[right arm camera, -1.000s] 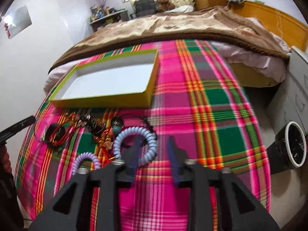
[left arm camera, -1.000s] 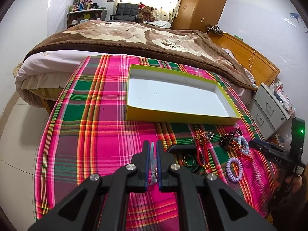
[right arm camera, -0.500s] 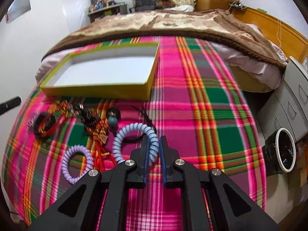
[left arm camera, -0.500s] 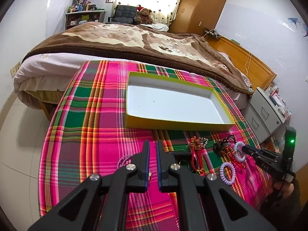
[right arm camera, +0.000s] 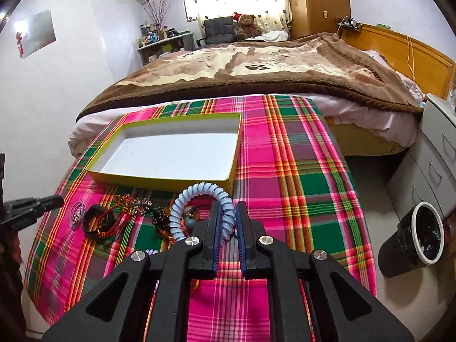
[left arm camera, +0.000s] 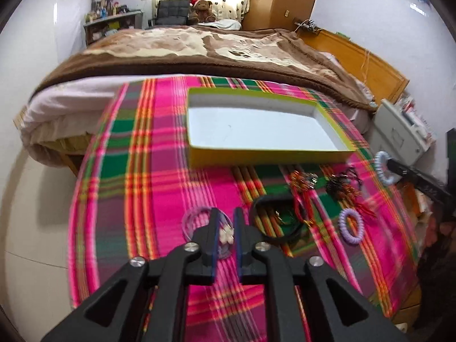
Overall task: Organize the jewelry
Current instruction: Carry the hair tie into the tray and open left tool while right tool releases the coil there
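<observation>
A yellow-green box (left arm camera: pixel 268 155) (right arm camera: pixel 159 182) with a bare white inside stands on the plaid cloth. My left gripper (left arm camera: pixel 226 213) (right arm camera: pixel 54 199) is low over the cloth and its jaws are opening. A thin purple hair tie with a white flower (left arm camera: pixel 226 235) (right arm camera: pixel 77 212) lies between and just beyond them, not pinched. My right gripper (right arm camera: pixel 228 203) (left arm camera: pixel 390 162) is shut on a pale blue spiral band (right arm camera: pixel 182 199) (left arm camera: pixel 383 168), lifted off the cloth. A black bangle (left arm camera: pixel 258 202) (right arm camera: pixel 94 209), red and gold beaded pieces (left arm camera: pixel 302 179) and a small purple spiral tie (left arm camera: pixel 342 222) lie in front of the box.
A bed with a brown blanket (right arm camera: pixel 256 65) runs along the table's far side. A black bin (right arm camera: pixel 413 233) and grey drawers (right arm camera: pixel 439 148) stand on the floor to the right. The round table's edge (right arm camera: pixel 367 256) drops off close to my right gripper.
My right gripper closed on the blue spiral band and raised it off the cloth. The left jaws, shut on the flower tie before, have parted.
</observation>
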The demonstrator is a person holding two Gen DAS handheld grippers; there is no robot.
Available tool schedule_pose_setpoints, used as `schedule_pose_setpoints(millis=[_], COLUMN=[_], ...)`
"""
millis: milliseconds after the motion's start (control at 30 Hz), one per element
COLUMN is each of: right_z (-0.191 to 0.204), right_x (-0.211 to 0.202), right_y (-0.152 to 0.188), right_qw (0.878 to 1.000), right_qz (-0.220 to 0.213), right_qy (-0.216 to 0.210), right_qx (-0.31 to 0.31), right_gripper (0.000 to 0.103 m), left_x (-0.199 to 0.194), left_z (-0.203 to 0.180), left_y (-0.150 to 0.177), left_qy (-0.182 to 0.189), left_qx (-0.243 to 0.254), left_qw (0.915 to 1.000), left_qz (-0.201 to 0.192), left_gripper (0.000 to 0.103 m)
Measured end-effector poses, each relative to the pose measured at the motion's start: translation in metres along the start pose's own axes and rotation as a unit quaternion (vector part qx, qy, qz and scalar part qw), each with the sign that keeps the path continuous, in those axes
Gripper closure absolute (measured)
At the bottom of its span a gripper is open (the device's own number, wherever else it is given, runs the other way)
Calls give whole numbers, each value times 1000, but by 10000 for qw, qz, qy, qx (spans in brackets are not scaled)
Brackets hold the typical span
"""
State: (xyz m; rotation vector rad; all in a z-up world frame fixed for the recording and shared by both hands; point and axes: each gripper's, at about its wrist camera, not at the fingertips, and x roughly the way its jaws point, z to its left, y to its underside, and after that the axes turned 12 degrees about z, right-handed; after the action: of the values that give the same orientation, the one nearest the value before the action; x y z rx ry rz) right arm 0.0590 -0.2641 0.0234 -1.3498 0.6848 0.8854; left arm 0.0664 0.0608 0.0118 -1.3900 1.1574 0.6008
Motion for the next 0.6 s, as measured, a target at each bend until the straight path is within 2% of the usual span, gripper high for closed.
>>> schedule_pose_setpoints(millis=[33, 67, 167, 233, 333, 500, 567, 600], right_z=[0, 1, 3, 4, 4, 4, 5, 4], right_x=[2, 2, 3, 3, 2, -1, -3, -4], right_y=[0, 1, 2, 2, 1, 1, -1, -1], right_qw=[10000, 10000, 10000, 10000, 10000, 10000, 9999, 9999], right_qz=[18, 24, 39, 24, 21, -16, -42, -54], right_qy=[-21, -20, -44, -73, -90, -95, -103, -94], right_qx=[-10, -15, -16, -15, -5, 0, 2, 3], right_gripper=[93, 93, 93, 93, 93, 93, 93, 93], left_x=[2, 5, 13, 19, 27, 44, 43, 42], left_z=[1, 0, -2, -6, -13, -19, -21, -19], left_y=[2, 3, 4, 4, 3, 5, 5, 4], left_qy=[11, -68, 25, -101, -267, -678, -675, -649], left_qx=[-11, -11, -14, 8, 146, 261, 311, 294], left_qw=[10000, 10000, 9999, 9997, 9992, 9963, 9963, 9965], left_qz=[24, 71, 145, 212, 257, 464, 438, 431], left_gripper=[64, 52, 53, 53, 56, 77, 86, 86])
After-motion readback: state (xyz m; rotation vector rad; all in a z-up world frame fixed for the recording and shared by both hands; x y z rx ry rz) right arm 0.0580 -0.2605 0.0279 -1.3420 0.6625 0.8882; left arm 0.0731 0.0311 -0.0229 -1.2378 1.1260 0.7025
